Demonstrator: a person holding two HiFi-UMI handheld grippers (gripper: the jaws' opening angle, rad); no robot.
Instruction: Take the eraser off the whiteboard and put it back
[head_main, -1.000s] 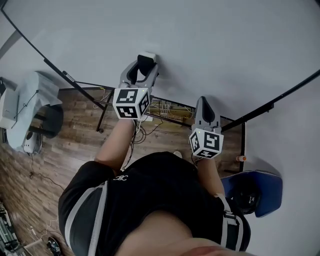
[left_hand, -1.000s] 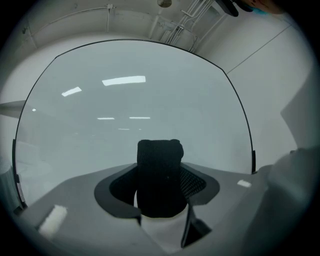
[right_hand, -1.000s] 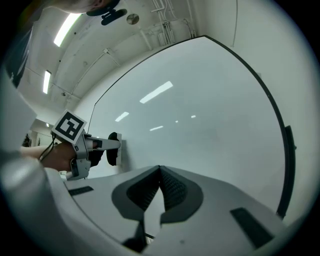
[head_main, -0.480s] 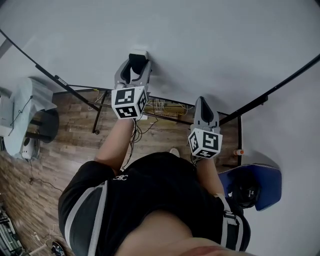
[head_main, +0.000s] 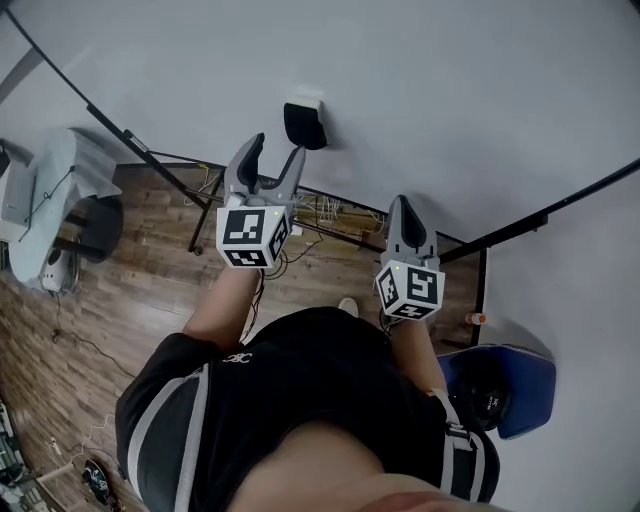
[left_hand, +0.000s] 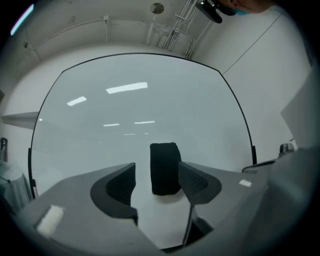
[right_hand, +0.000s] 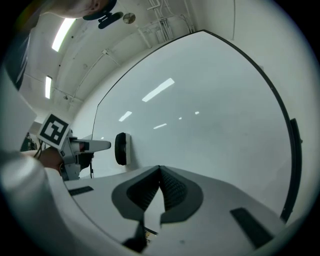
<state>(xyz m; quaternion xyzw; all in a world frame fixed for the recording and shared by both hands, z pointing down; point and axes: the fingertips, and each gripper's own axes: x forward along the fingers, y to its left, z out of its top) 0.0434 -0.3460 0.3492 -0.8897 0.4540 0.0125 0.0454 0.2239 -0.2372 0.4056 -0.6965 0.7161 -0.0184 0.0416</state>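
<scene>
Office or lab room, large wall whiteboard (head_main: 450, 90), wood-plank floor (head_main: 140, 290), loose cables (head_main: 322, 213), exposed ceiling pipes (left_hand: 172, 32)

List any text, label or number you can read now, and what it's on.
No readable text.
Whiteboard: blank.
Eraser: no label shows.
Shirt: small white logo, too small to read.
Cubes on left gripper and right gripper: square marker patterns, no words.
</scene>
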